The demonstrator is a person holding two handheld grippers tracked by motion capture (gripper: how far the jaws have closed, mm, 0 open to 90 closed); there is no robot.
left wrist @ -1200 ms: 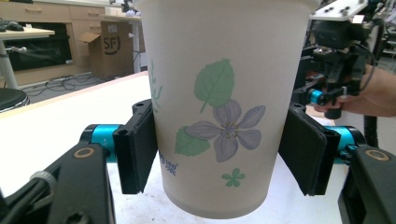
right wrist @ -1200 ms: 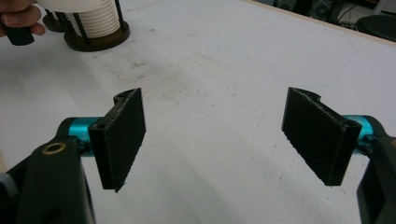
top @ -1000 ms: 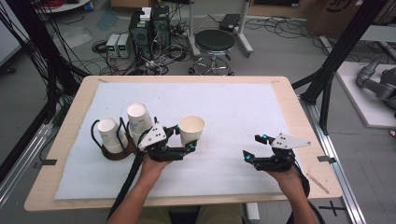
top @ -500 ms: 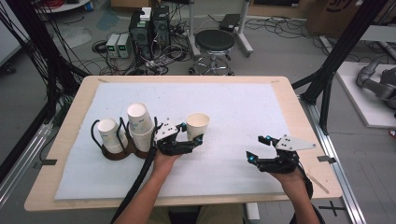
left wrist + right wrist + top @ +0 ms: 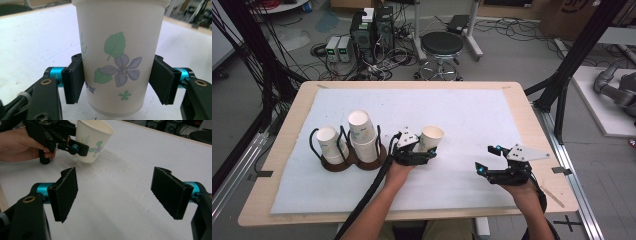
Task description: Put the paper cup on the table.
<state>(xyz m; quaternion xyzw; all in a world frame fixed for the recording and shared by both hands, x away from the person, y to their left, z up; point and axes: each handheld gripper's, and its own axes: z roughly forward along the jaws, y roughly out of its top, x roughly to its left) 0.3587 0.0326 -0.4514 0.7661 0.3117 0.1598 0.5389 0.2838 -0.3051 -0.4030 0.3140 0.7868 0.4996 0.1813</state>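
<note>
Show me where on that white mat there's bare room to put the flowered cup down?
The white mat lies bare beyond the cup, toward the far edge, and between the left gripper holding it and the right gripper. It is crowded at the left, where the cup rack and its paper cups stand.

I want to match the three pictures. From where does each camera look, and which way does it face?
High view: above the person's side, facing forward and down on the table; forearms and both hands show.
Left gripper view: rides the left gripper, along its jaws clamping the paper cup.
Right gripper view: rides the right gripper, across the table; open jaws.
All three share the cup.
</note>
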